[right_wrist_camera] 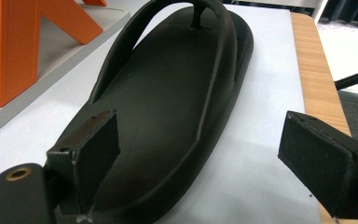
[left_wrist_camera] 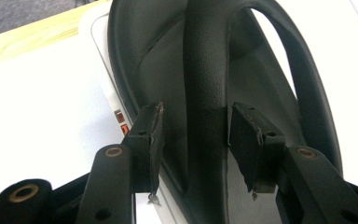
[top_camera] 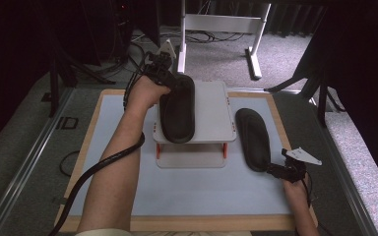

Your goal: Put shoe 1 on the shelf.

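Observation:
One black flip-flop [top_camera: 177, 110] lies on top of a small white rack [top_camera: 211, 113] with orange legs. My left gripper [top_camera: 170, 81] is at its far end. In the left gripper view the jaws [left_wrist_camera: 196, 140] straddle the sandal's strap [left_wrist_camera: 207, 93]; there is a gap on the left side, and the right pad [left_wrist_camera: 244, 140] sits close to the strap. A second black flip-flop [top_camera: 252, 137] lies flat on the light mat to the right of the rack. My right gripper [top_camera: 275, 169] stands open at its heel end, one jaw over the sole [right_wrist_camera: 168, 93] and the other beside it.
The pale mat [top_camera: 192, 191] sits in a wooden frame [top_camera: 197, 223]. The rack's orange leg [right_wrist_camera: 14, 51] stands left of the second sandal. A black cable [top_camera: 103, 164] trails along the left forearm. A white stand [top_camera: 221, 24] and dark equipment lie beyond the table.

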A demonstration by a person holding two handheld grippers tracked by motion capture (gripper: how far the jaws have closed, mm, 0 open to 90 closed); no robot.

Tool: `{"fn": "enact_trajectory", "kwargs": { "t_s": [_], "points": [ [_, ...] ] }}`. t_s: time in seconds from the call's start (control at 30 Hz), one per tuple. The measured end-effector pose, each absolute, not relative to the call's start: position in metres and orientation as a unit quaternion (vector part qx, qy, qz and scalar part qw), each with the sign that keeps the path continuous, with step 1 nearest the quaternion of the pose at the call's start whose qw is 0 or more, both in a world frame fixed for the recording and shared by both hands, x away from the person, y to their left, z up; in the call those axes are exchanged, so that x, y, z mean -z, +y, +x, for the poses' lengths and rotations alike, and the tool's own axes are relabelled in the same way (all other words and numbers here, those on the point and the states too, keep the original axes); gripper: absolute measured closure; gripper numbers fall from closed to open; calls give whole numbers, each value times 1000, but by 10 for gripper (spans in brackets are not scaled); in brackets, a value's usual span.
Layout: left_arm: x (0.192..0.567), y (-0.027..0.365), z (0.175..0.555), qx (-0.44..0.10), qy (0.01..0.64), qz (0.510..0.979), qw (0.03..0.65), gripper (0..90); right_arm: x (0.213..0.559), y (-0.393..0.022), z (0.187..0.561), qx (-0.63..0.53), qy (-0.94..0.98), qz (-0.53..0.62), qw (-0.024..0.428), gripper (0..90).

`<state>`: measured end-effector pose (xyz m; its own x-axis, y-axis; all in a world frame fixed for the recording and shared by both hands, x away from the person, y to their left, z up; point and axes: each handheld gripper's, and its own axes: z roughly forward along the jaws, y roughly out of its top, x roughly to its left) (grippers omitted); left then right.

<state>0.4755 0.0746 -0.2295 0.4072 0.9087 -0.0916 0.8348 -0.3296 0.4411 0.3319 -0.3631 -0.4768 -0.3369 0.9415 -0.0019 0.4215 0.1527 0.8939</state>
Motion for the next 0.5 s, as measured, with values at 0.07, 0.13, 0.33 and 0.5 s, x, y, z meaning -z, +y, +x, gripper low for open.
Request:
{"fn": "enact_trajectory", "kwargs": {
  "t_s": [0.07,0.13,0.33,0.5],
  "points": [
    [227,79,473,-87,532,812,223,543,477,-363,332,-429,696,490,303,116],
    [225,82,470,-85,525,815,229,543,477,-363,332,-428,696,490,303,116],
    [221,89,461,-88,505,824,241,546,477,-363,332,-429,697,490,302,116],
    [216,94,452,-100,488,829,254,553,477,-363,332,-428,697,489,303,116]
  ]
}}
